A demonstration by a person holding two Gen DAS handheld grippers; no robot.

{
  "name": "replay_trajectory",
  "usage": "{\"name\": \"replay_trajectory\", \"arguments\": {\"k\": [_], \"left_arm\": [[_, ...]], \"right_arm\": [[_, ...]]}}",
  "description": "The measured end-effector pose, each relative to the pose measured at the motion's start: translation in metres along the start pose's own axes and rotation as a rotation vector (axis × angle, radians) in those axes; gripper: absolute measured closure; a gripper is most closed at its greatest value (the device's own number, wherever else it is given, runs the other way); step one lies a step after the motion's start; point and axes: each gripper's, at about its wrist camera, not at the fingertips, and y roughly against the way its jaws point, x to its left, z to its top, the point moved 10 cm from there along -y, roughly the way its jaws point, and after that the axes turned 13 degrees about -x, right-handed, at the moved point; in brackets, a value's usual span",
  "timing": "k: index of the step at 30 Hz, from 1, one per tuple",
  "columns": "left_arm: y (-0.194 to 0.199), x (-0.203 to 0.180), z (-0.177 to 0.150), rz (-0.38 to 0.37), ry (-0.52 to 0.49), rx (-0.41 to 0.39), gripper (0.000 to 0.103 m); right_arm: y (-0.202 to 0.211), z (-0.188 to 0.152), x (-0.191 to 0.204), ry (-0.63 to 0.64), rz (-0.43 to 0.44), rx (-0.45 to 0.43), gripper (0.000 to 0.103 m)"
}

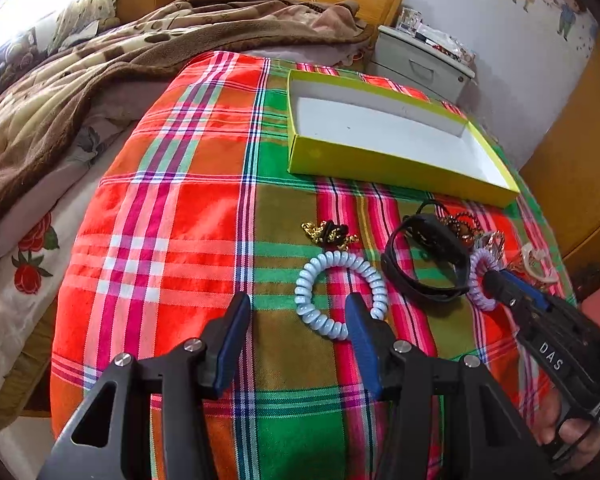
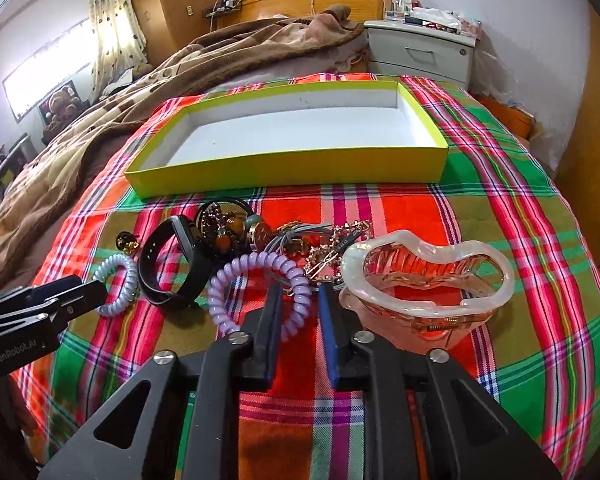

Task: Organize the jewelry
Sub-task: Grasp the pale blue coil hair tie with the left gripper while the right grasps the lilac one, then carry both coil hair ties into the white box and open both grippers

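Risk: your right gripper (image 2: 298, 300), jaws apart, straddles the lilac spiral hair tie (image 2: 260, 292); gold clip (image 2: 324, 264) touching it may drag along. Left gripper (image 1: 296, 312) also apart.

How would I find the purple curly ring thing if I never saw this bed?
Find the shallow yellow-green cardboard box on the plaid cloth; jewelry lies heaped before it. At the heap's near edge, beside the black rubber wristband, lies the lilac spiral plastic hair tie. The other coil is pale blue.
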Motion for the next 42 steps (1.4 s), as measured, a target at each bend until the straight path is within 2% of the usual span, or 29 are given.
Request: {"name": "replay_trajectory", "arguments": {"k": [4,8,10,12,13,15,17,22,32,42], "left_arm": [[-0.002,-0.003,-0.001,0.031,-0.052,0.014,0.052],[-0.003,-0.005,-0.001,0.067,-0.093,-0.008,0.052],[-0.003,-0.006,-0.001,0.090,-0.109,-0.019,0.056],[-0.002,-0.005,0.000,0.090,-0.109,-0.027,0.068],[-0.002,-0.004,0.000,0.089,-0.106,-0.027,0.071],[-0.002,-0.002,0.001,0.083,-0.100,-0.023,0.086],[-0.001,0.000,0.002,0.086,-0.101,-0.023,0.090],[0.000,-0.002,0.002,0.080,-0.117,-0.032,0.092],[0.015,-0.005,0.018,0.037,-0.087,-0.071,0.092],[0.023,-0.014,0.062,0.008,-0.089,-0.147,0.092]], "right_arm": [[0.003,0.001,-0.003,-0.006,-0.001,-0.011,0.092],[0.007,0.003,-0.001,0.000,0.011,-0.028,0.093],[0.010,0.004,0.000,0.002,0.018,-0.040,0.093],[0.013,0.006,-0.001,-0.004,0.025,-0.051,0.093],[0.013,0.006,-0.001,-0.006,0.026,-0.053,0.093],[0.014,0.007,-0.002,-0.013,0.031,-0.057,0.093],[0.015,0.009,-0.001,-0.013,0.035,-0.060,0.093],[0.020,0.016,0.001,-0.014,0.041,-0.077,0.093],[0.030,0.035,0.000,-0.019,0.047,-0.114,0.093],[0.028,0.077,-0.010,-0.020,0.033,-0.155,0.093]]}}
